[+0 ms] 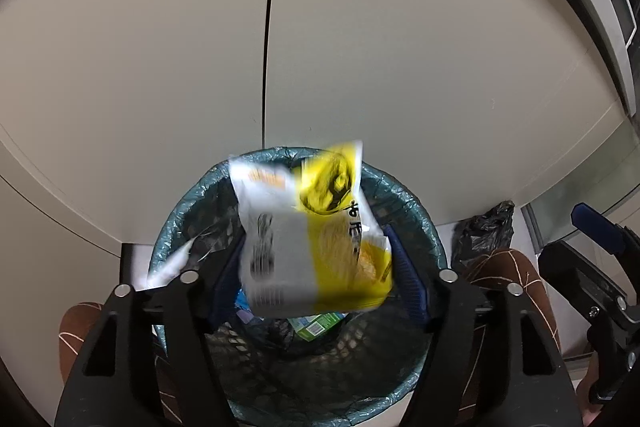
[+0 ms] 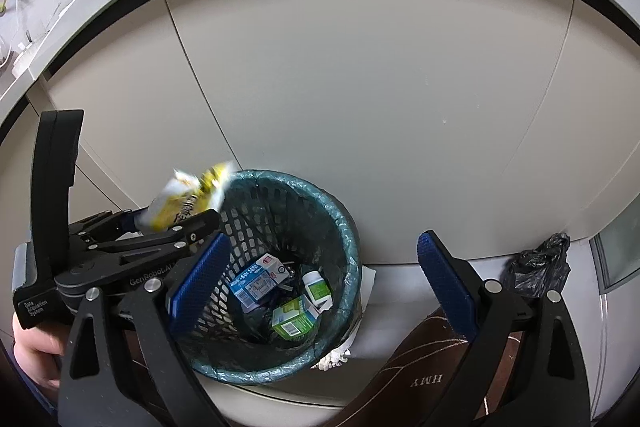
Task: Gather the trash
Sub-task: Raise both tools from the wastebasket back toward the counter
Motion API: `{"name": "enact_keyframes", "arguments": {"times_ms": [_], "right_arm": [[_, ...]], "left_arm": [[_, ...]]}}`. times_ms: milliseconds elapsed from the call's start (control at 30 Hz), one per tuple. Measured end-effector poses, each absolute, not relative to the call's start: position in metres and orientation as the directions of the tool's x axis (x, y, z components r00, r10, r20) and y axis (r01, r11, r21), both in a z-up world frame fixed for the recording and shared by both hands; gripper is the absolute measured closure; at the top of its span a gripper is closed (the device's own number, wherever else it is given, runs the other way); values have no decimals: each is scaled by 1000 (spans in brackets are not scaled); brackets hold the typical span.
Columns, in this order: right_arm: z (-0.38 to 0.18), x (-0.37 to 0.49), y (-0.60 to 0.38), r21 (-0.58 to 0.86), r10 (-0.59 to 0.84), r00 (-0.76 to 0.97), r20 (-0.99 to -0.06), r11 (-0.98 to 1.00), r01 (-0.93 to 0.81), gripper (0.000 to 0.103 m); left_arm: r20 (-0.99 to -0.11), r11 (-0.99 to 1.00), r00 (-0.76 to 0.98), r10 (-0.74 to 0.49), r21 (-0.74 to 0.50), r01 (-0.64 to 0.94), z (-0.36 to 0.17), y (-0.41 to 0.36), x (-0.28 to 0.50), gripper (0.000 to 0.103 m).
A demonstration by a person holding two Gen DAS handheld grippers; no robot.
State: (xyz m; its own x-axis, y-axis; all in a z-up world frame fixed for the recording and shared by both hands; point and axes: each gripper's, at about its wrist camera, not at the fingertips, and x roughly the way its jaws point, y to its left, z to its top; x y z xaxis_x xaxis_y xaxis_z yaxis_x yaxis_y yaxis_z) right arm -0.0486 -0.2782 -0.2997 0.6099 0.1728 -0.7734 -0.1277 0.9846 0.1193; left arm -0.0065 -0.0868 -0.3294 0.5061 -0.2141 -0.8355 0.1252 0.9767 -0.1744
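Trash here is a yellow-and-white snack bag (image 1: pixel 312 231), blurred, right above the mouth of the bin (image 1: pixel 424 227) in the left wrist view. It sits between the blue pads (image 1: pixel 408 279) of the left gripper (image 1: pixel 316 283); the jaws stand apart, and the pad at 3 o'clock shows a sliver of gap beside the bag, so nothing presses on it. In the right wrist view the same bag (image 2: pixel 192 195) shows at 10 o'clock of the bin (image 2: pixel 344 227), at the tip of the left gripper (image 2: pixel 168 223). The bin is a mesh basket lined with a teal bag; inside lie a blue carton (image 2: pixel 256 281), a green carton (image 2: pixel 294 317) and a small white bottle (image 2: pixel 318 287). The right gripper (image 2: pixel 320 279) is wide open with nothing held, its pads at either side of the bin. A black plastic bag (image 2: pixel 540 267) lies on the floor at 3 o'clock of the bin, well apart. Pale cabinet doors (image 1: pixel 400 47) stand behind.
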Motion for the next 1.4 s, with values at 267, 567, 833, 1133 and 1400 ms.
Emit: {"name": "enact_keyframes", "arguments": {"times_ms": [267,567,833,1133,1400], "right_arm": [[-283,-52,-279,131,188,639,-746,982,-137,12],[-247,-48,-274,122,203,694,-691,979,-165,12],[-187,-34,-271,89,202,762,-615,978,-188,12],[-123,-10,-262,75,205,791,-576,977,-198,12],[-68,-1,-258,62,189,833,-520,981,-183,12]], "left_arm": [[-828,978,521,-207,-159,135,-322,-91,-9,20],[-788,985,591,-171,-133,107,-280,-71,-22,6],[-727,985,666,-166,-150,82,-211,-47,-23,6],[-664,992,739,-116,-114,54,-139,-34,-10,6],[-614,995,784,-89,-88,43,-88,-23,-1,6]]}}
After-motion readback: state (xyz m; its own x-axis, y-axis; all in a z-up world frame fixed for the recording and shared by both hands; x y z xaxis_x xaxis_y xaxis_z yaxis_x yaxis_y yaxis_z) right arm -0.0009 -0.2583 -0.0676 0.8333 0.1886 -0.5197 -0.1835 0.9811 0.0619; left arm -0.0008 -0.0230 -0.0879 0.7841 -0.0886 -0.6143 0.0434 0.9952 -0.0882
